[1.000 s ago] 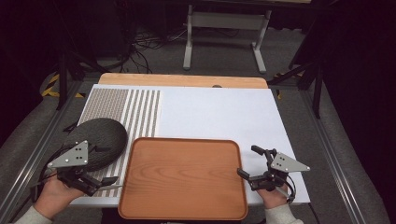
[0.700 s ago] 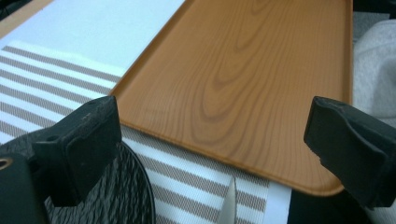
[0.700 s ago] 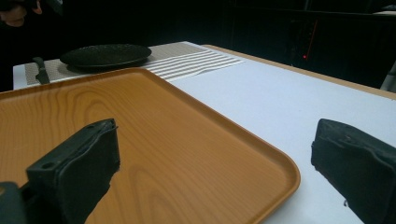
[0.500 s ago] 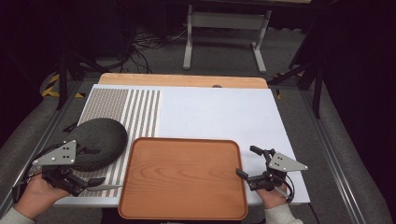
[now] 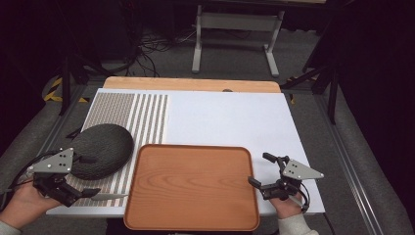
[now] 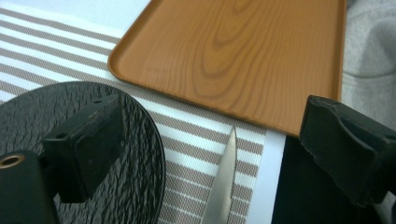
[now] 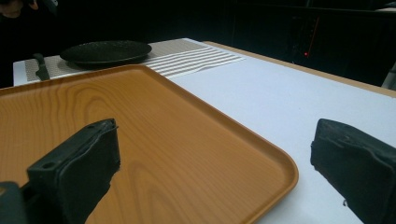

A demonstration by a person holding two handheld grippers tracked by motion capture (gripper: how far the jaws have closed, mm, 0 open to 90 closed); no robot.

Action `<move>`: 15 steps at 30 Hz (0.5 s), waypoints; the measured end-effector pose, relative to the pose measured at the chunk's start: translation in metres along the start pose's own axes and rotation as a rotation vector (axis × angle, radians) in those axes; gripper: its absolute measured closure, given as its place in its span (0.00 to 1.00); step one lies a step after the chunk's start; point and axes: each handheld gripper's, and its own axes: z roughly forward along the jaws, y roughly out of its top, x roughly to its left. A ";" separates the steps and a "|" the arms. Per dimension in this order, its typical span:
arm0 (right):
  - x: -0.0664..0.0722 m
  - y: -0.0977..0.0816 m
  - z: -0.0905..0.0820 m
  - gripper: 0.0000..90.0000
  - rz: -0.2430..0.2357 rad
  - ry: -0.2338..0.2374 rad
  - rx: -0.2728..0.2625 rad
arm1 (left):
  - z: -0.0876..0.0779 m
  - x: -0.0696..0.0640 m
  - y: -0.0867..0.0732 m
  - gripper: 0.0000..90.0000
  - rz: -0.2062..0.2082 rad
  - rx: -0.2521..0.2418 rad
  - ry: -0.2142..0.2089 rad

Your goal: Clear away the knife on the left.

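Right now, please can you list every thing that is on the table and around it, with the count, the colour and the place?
tray: one, orange-brown wood grain, near middle of the table, empty.
plate: one, black, textured, on the striped mat, left of the tray.
knife: one, silver blade, on the mat between plate and tray.
striped mat: one, beige and white, left part of the table.
table: one, white top, wooden far edge.
metal stand: one, grey, on the floor behind.
left gripper: one, black, open, near the knife.
right gripper: one, black, open, at the tray's right edge.
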 end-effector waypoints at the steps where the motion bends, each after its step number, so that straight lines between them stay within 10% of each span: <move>1: 0.000 0.000 0.000 0.02 0.001 0.000 0.001 | 0.000 0.000 -0.001 0.10 0.000 0.010 -0.008; 15: -0.005 0.002 -0.008 0.02 0.003 -0.019 -0.012 | 0.001 0.011 -0.014 0.17 0.014 0.252 -0.075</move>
